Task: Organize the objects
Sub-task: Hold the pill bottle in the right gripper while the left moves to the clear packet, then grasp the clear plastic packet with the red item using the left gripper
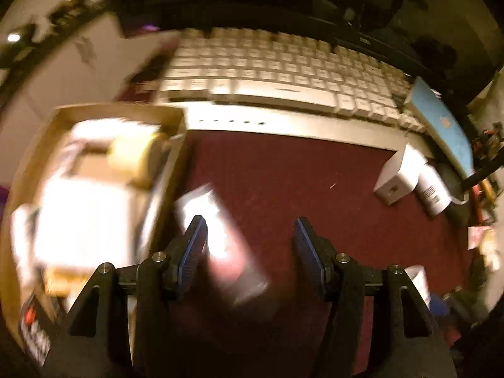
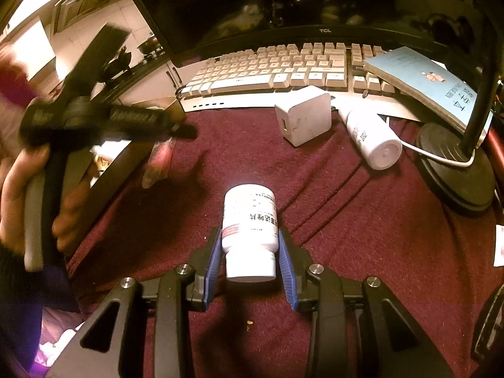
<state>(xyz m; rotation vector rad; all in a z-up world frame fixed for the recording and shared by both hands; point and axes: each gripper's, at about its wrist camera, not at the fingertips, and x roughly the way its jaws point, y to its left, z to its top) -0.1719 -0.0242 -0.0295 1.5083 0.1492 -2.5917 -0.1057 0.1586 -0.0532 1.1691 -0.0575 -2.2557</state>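
Observation:
My right gripper is shut on a white pill bottle, which lies flat between the blue pads just over the dark red cloth. My left gripper stands open over the cloth, right of a cardboard box full of blurred items. A blurred white and pink packet lies below, close to its left finger, with no pad pressing on it. In the right wrist view a hand holds the left gripper above the box edge, with the pink packet just under its tips.
A white keyboard and a dark monitor stand at the back. A white charger cube, a lying white bottle, a blue book and a black lamp base crowd the right side.

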